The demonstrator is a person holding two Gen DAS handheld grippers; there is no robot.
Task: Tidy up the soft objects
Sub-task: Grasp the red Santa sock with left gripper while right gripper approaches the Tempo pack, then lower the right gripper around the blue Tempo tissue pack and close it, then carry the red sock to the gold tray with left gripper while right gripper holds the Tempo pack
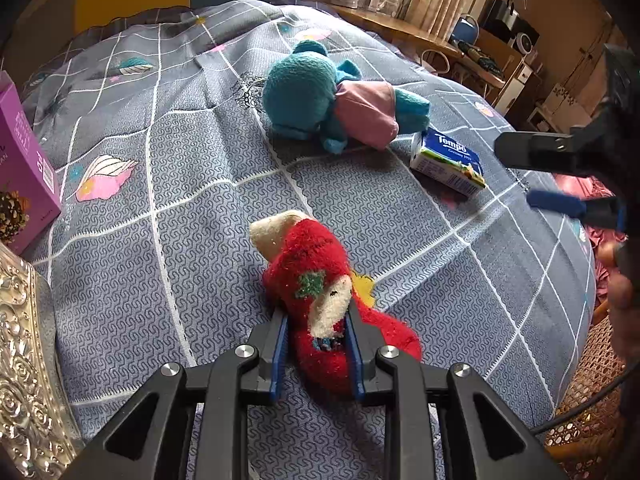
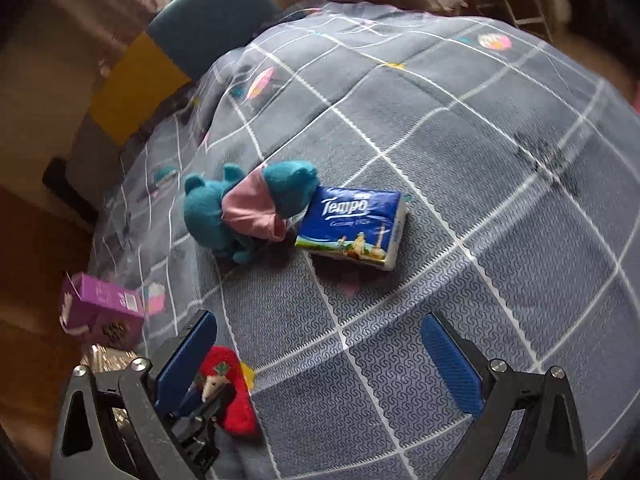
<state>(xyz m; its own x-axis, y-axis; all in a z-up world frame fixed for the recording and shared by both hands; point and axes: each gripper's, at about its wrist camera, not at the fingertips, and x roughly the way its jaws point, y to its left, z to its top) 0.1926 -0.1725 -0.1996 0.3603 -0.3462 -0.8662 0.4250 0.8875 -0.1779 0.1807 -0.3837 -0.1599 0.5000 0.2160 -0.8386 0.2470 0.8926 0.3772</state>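
Observation:
A red and cream plush toy point(image 1: 316, 296) lies on the grey checked bed cover point(image 1: 180, 168). My left gripper point(image 1: 318, 344) is shut on its lower part. The toy also shows in the right wrist view point(image 2: 228, 392), low at the left. A teal plush toy with a pink shirt point(image 1: 332, 96) lies further back, touching a blue Tempo tissue pack point(image 1: 448, 162). In the right wrist view the teal toy point(image 2: 248, 208) and the tissue pack point(image 2: 352, 226) lie ahead. My right gripper point(image 2: 320, 360) is open and empty above the cover; it also shows in the left wrist view point(image 1: 540, 174).
A purple box point(image 1: 24, 168) stands at the bed's left edge beside a silver embossed object point(image 1: 24, 380). The box also shows in the right wrist view point(image 2: 100, 308). A wooden desk point(image 1: 400, 24) with jars, and shelves, stand beyond the bed.

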